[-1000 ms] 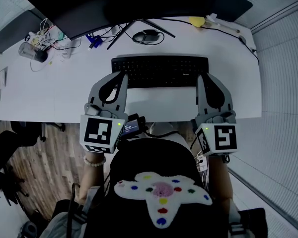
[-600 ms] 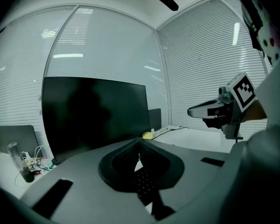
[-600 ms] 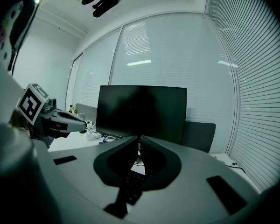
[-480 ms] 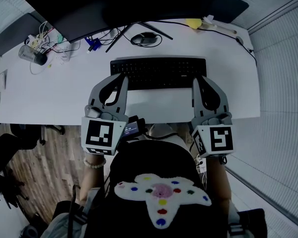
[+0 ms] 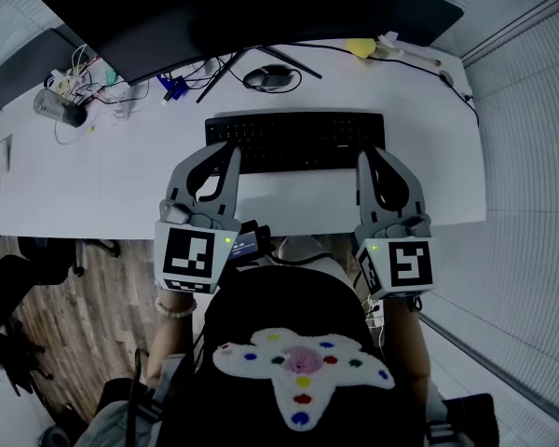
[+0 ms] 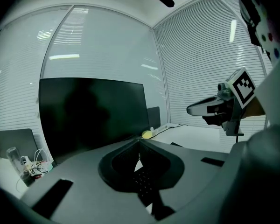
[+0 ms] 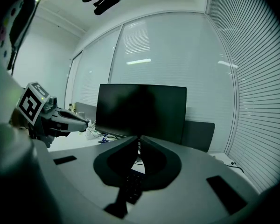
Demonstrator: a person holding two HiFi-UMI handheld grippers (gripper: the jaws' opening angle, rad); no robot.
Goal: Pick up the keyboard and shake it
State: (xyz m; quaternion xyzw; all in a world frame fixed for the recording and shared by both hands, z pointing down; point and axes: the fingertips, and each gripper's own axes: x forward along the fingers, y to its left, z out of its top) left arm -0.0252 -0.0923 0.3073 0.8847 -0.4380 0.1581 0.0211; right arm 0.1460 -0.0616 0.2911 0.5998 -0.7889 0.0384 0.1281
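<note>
The person is wearing a dark top [image 5: 279,301] bearing a white star-shaped patch [image 5: 301,372] with a pink middle and red, blue, yellow and green dots. A pale bead bracelet [image 5: 175,307] is circling the left wrist. The left gripper [image 5: 231,147] and right gripper [image 5: 363,155] are showing curved grey jaws with dark hollows inside. The left cube [image 5: 194,255] and right cube [image 5: 402,266] are showing black square markers on white, with a small green light glowing beside each. A small lit screen [image 5: 245,242] is sitting beside the left cube, and thin cables [image 5: 377,310] are hanging under the right cube.
</note>
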